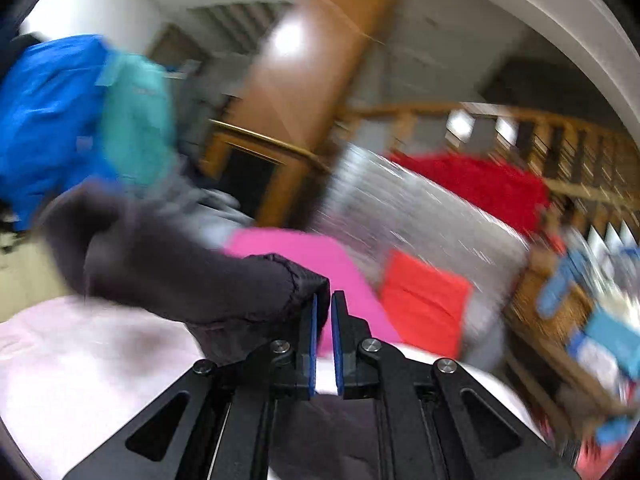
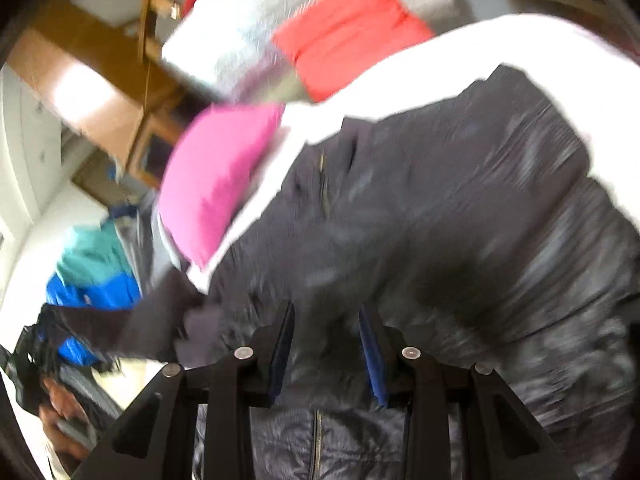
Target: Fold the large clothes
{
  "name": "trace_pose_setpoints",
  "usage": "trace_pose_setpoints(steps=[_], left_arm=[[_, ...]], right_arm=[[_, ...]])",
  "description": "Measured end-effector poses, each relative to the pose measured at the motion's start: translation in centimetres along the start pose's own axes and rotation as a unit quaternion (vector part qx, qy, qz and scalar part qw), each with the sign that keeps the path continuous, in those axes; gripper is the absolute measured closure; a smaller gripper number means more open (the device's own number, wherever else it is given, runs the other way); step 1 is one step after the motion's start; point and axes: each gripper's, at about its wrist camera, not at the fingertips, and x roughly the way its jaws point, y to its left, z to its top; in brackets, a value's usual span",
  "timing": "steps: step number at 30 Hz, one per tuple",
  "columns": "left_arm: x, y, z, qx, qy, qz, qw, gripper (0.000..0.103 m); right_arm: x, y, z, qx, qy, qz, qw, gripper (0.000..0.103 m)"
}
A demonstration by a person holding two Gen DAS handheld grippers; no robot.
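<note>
The left gripper (image 1: 324, 308), low centre of its frame, pinches a cuff of the dark quilted jacket (image 2: 440, 220), while the right gripper (image 2: 326, 320) stands half-spread over the jacket's body on the white sheet (image 2: 460, 48).

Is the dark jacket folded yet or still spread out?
Not folded: the dark jacket lies spread on the white sheet, one sleeve lifted.

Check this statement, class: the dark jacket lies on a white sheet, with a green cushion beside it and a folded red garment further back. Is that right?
Not quite. The cushion beside the dark jacket is pink, not green, as the right wrist view shows. The rest holds: the jacket lies on the white sheet, and a folded red garment sits further back.
</note>
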Motion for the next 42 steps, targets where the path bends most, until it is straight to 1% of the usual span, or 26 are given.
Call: trace_pose_setpoints(steps=[2, 4, 5, 7, 9, 10, 12, 13, 14, 16, 17, 19, 20, 21, 22, 23, 25, 27, 29, 31, 32, 34, 36, 38, 39, 42], left_arm=[[1.9, -3.9, -2.2, 0.041, 0.040, -0.041, 0.9975, 0.096], [3.7, -7.3, -4.6, 0.075, 0.078, -0.083, 0.9907, 0.096], [3.1, -8.9, -5.6, 0.089, 0.089, -0.095, 0.9875, 0.096], [4.0, -12.7, -9.0, 0.133, 0.125, -0.124, 0.9755, 0.096], [4.6, -15.3, -11.7, 0.155, 0.156, -0.147, 0.9644, 0.096], [5.0, -16.1, -12.6, 0.159, 0.166, -0.154, 0.9609, 0.096], [6.3, -18.1, -15.2, 0.164, 0.213, -0.181, 0.9461, 0.096], [7.0, -18.7, -16.0, 0.166, 0.231, -0.188, 0.9401, 0.096], [7.7, -19.6, -17.5, 0.178, 0.263, -0.187, 0.9295, 0.096], [8.0, -20.8, -19.8, 0.200, 0.301, -0.174, 0.9161, 0.096], [8.1, -20.9, -20.3, 0.201, 0.312, -0.171, 0.9127, 0.096], [8.2, -20.5, -20.0, 0.187, 0.326, -0.167, 0.9114, 0.088], [8.2, -19.6, -19.1, 0.165, 0.330, -0.164, 0.9150, 0.071], [7.9, -18.7, -18.4, 0.147, 0.325, -0.158, 0.9207, 0.048], [7.5, -17.8, -17.7, 0.132, 0.314, -0.147, 0.9284, 0.041], [6.5, -16.2, -16.3, 0.117, 0.289, -0.131, 0.9411, 0.038], [5.2, -14.0, -14.2, 0.112, 0.258, -0.109, 0.9534, 0.037], [3.8, -11.5, -12.4, 0.109, 0.225, -0.078, 0.9652, 0.032], [3.0, -9.0, -10.5, 0.095, 0.200, -0.047, 0.9740, 0.024], [1.8, -4.7, -8.4, 0.051, 0.177, -0.016, 0.9827, 0.019], [1.6, -2.6, -7.8, 0.030, 0.175, -0.003, 0.9841, 0.017], [1.5, 1.4, -7.2, -0.015, 0.185, 0.034, 0.9821, 0.017], [1.7, 5.6, -7.1, -0.073, 0.199, 0.063, 0.9753, 0.017], [1.7, 8.8, -7.4, -0.128, 0.202, 0.071, 0.9683, 0.016], [1.9, 10.8, -7.7, -0.164, 0.210, 0.071, 0.9613, 0.016], [3.2, 13.6, -8.9, -0.220, 0.243, 0.058, 0.9428, 0.016]], right_arm=[[-1.1, -1.3, 0.7, 0.019, -0.014, -0.005, 1.000, 0.066], [-1.9, -2.8, 1.2, 0.038, -0.022, -0.015, 0.999, 0.065], [-2.3, -3.4, 1.4, 0.046, -0.023, -0.019, 0.998, 0.065], [-2.9, -4.7, 1.8, 0.064, -0.025, -0.024, 0.997, 0.065], [-3.3, -5.5, 2.3, 0.069, -0.027, -0.026, 0.997, 0.065], [-3.7, -5.6, 2.5, 0.068, -0.029, -0.027, 0.997, 0.065], [-4.1, -5.7, 2.5, 0.066, -0.031, -0.030, 0.997, 0.065], [-4.3, -5.9, 2.6, 0.065, -0.030, -0.031, 0.997, 0.065], [-4.5, -6.0, 2.6, 0.065, -0.030, -0.033, 0.997, 0.065], [-4.8, -6.5, 2.9, 0.064, -0.028, -0.041, 0.997, 0.065], [-5.0, -6.7, 3.0, 0.065, -0.028, -0.043, 0.997, 0.065], [-5.4, -7.3, 3.3, 0.071, -0.029, -0.041, 0.996, 0.065], [-5.4, -7.4, 3.5, 0.072, -0.028, -0.040, 0.996, 0.064], [-5.4, -7.4, 3.5, 0.073, -0.027, -0.040, 0.996, 0.062], [-5.4, -7.3, 3.5, 0.073, -0.027, -0.039, 0.996, 0.060], [-5.2, -7.1, 3.4, 0.073, -0.023, -0.037, 0.996, 0.055], [-4.6, -6.5, 3.2, 0.067, -0.012, -0.029, 0.997, 0.052], [-4.0, -5.7, 2.7, 0.057, 0.000, -0.023, 0.998, 0.051], [-3.3, -4.8, 1.9, 0.046, 0.015, -0.017, 0.999, 0.048], [-2.8, -3.7, 1.0, 0.033, 0.027, -0.012, 0.999, 0.045], [-2.6, -3.4, 0.7, 0.028, 0.030, -0.012, 0.999, 0.043], [-2.1, -2.6, 0.0, 0.016, 0.034, -0.014, 0.999, 0.041], [-1.7, -2.2, -0.3, 0.011, 0.036, -0.019, 0.999, 0.041], [-1.0, -2.0, -0.5, 0.016, 0.041, -0.019, 0.999, 0.041], [-0.7, -1.9, -0.6, 0.018, 0.043, -0.020, 0.999, 0.041], [0.2, -1.3, -0.8, 0.018, 0.047, -0.023, 0.998, 0.041]])
